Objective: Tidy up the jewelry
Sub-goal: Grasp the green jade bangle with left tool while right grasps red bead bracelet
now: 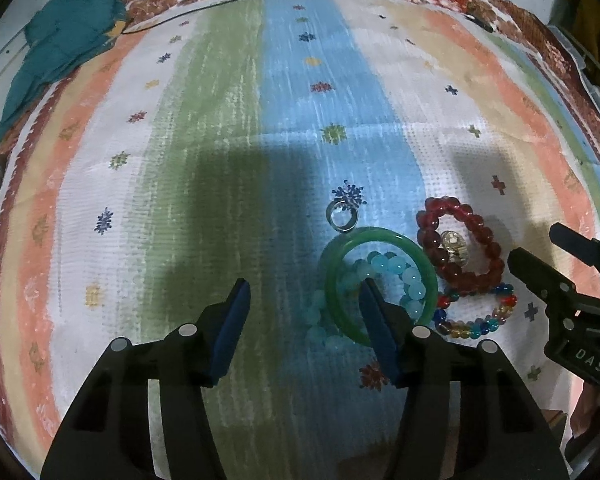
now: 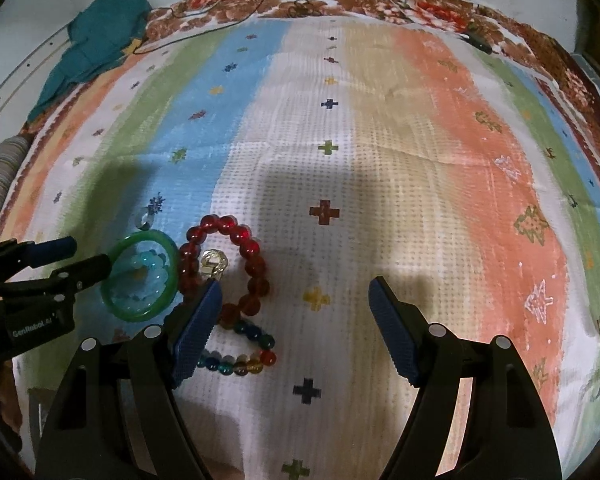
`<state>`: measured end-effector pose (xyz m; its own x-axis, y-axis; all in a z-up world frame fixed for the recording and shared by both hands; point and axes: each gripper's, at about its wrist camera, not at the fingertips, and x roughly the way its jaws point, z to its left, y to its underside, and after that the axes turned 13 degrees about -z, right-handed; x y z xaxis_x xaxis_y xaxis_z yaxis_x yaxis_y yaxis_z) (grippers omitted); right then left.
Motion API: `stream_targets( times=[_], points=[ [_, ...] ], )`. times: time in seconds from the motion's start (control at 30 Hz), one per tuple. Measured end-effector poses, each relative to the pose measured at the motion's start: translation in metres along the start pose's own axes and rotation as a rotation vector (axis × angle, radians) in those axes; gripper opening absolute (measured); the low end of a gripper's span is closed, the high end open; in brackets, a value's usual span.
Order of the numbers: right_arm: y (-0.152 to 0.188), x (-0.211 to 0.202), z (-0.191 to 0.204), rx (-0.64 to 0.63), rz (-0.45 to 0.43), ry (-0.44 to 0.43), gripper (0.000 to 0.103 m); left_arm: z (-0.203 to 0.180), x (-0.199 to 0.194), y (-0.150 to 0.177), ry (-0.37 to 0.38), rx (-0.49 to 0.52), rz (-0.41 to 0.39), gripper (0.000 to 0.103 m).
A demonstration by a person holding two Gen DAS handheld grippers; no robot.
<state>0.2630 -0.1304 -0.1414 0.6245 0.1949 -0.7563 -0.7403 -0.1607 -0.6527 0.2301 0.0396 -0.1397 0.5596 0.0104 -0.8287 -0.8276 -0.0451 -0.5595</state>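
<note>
Striped cloth (image 1: pixel 228 128) covers the whole work surface, and your jewelry sits bunched in one small cluster on it. Seen from your left wrist, the left gripper (image 1: pixel 306 284) stands roughly half open with nothing between the pads; its right fingertip overlaps the green bangle (image 1: pixel 380 236), though whether it touches I cannot tell. The bangle lies flat, ringed around part of the pale blue bead bracelet (image 1: pixel 396 268), with the silver ring (image 1: pixel 342 216) just beside it at twelve o'clock. The red bead bracelet (image 1: pixel 480 232) lies at about two o'clock from those tips, the multicolour bead bracelet (image 1: pixel 484 320) at about three. Your right gripper (image 2: pixel 296 292) gapes wide and empty, the cluster at its nine o'clock. Your left hand looks nearer the bangle, so shift it toward three o'clock to straddle the rim.
</note>
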Motion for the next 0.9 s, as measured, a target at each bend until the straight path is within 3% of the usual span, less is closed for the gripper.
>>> stream_targets(
  times=[0.2,0.23,0.4,0.5,0.57,0.63,0.7,0.9],
  points=[
    [0.0,0.012,0.003,-0.007,0.017,-0.008,0.068,0.001,0.009,0.001,0.001,0.01,0.02,0.049],
    [-0.001,0.012,0.004,-0.009,0.015,-0.008,0.066,0.001,0.01,0.002,0.002,0.012,0.024,0.045],
    [0.001,0.023,0.008,-0.019,0.036,-0.016,0.052,-0.002,0.013,0.004,0.012,0.033,0.025,0.041],
    [0.003,0.027,0.008,-0.016,0.035,-0.018,0.047,-0.006,0.013,0.005,0.026,0.041,0.022,0.031],
    [0.003,0.027,0.008,-0.018,0.033,-0.028,0.041,-0.01,0.013,0.006,0.031,0.058,0.02,0.022],
    [0.003,0.028,0.006,-0.008,0.035,-0.039,0.028,-0.015,0.015,0.006,0.03,0.08,0.017,0.017],
    [0.004,0.029,0.006,-0.016,0.035,-0.039,0.022,-0.016,0.016,0.005,0.027,0.086,0.015,0.017],
    [0.004,0.028,0.008,-0.013,0.029,-0.051,0.016,-0.012,0.016,0.001,0.036,0.067,0.003,0.011]
  ],
)
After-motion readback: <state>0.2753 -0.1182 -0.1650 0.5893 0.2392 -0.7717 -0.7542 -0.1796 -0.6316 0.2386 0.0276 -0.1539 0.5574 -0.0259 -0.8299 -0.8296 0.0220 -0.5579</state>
